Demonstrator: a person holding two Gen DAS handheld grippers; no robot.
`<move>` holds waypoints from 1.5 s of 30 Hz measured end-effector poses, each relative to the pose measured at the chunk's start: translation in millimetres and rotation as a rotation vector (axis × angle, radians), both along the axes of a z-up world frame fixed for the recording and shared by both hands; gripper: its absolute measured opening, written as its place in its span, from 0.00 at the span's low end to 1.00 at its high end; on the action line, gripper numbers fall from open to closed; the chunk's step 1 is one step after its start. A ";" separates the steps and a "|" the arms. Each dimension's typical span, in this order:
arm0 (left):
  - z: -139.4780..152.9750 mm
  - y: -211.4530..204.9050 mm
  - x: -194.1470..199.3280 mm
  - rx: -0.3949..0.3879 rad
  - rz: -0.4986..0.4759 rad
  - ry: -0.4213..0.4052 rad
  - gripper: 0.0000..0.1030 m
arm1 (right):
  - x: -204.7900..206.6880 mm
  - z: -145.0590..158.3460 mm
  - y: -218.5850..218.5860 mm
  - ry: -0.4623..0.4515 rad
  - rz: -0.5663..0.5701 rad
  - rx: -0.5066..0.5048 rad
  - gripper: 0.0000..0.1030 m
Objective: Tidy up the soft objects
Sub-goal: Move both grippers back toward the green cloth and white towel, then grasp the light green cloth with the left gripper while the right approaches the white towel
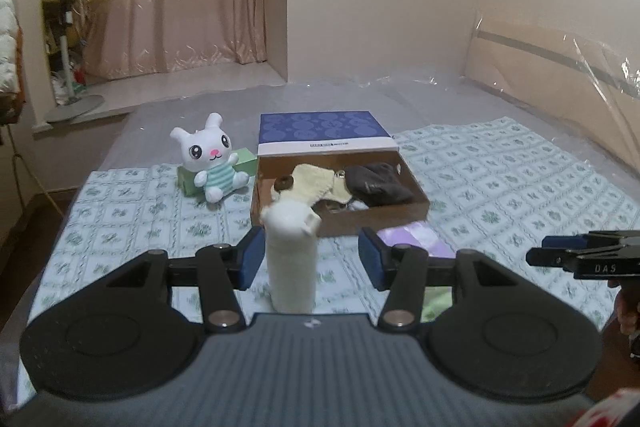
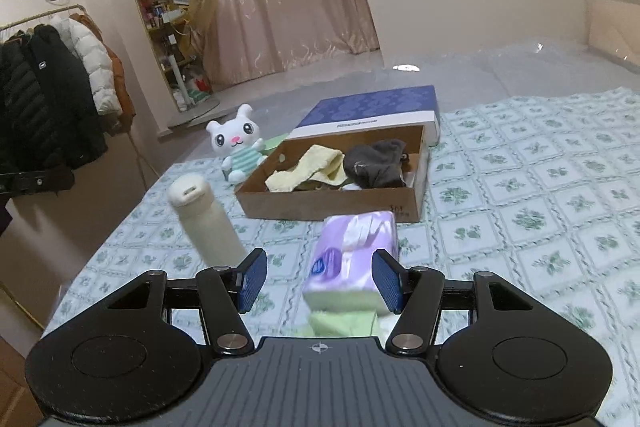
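Observation:
An open cardboard box (image 1: 418,213) (image 2: 332,205) on the bed holds a yellow cloth (image 1: 316,183) (image 2: 308,169) and dark socks (image 1: 378,183) (image 2: 376,163). A white bunny plush (image 1: 214,157) (image 2: 240,147) sits left of it. My left gripper (image 1: 310,259) is open around a standing white bottle (image 1: 291,255) (image 2: 206,223), pads apart from it. My right gripper (image 2: 318,279) is open, with a purple tissue pack (image 2: 352,255) (image 1: 416,239) between its fingers, against the right pad. A green cloth (image 2: 344,323) lies under the pack.
The blue box lid (image 1: 324,133) (image 2: 372,109) lies behind the box. A green box (image 1: 192,179) is behind the bunny. The patterned sheet (image 1: 520,179) covers the bed. Coats (image 2: 48,99) hang at the left. The right gripper shows in the left wrist view (image 1: 584,257).

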State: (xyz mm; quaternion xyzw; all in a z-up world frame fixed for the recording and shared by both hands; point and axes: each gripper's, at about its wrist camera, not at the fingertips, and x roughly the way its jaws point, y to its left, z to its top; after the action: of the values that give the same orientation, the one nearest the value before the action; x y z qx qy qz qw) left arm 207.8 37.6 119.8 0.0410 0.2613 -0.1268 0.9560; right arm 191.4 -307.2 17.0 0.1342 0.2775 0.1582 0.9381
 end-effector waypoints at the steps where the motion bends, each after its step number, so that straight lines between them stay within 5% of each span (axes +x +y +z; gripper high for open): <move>1: -0.6 -7.0 -14.5 0.015 0.007 -0.011 0.48 | -10.7 1.6 0.2 -0.004 0.001 0.004 0.57; 11: -15.0 -64.7 -116.1 0.009 0.017 -0.032 0.48 | -92.5 2.7 -1.0 -0.057 -0.001 -0.001 0.57; 18: -35.4 -97.0 -136.5 0.056 -0.015 -0.035 0.48 | -112.2 -9.4 -10.1 -0.043 -0.013 0.014 0.57; 28: -86.1 -136.9 -95.2 0.048 -0.136 0.043 0.48 | -99.6 -31.4 -27.3 0.001 -0.062 -0.015 0.57; 45: -190.8 -158.4 25.5 0.094 -0.224 0.208 0.55 | 12.3 -111.0 -34.4 0.172 -0.094 -0.067 0.57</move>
State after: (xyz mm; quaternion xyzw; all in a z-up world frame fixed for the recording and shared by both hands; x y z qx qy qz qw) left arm 233.3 -120.8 -71.0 0.1015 0.3582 -0.2238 0.9007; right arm 203.7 -341.6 -94.0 0.1286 0.3554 0.0927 0.9212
